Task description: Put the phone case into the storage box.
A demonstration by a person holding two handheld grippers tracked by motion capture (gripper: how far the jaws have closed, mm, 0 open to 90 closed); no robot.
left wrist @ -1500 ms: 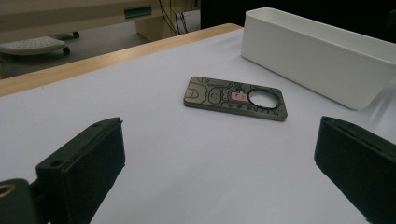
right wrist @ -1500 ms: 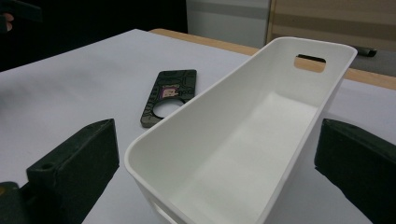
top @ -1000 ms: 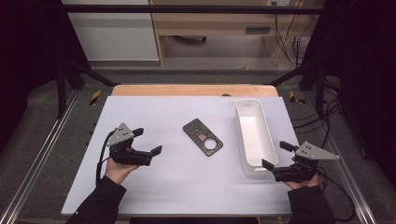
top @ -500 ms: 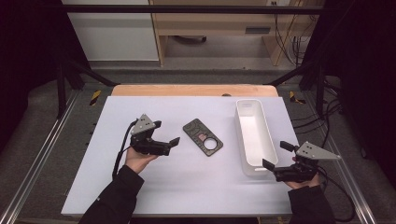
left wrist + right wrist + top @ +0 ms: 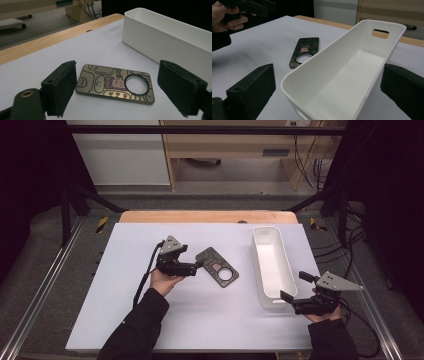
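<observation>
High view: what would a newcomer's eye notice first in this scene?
First the dark patterned card with a round hole, lying flat mid-table on the white mat. The left gripper reaches it, jaws just closing but not pressing it. To the right stands a long empty white bin, with the right gripper open around its near end.
</observation>
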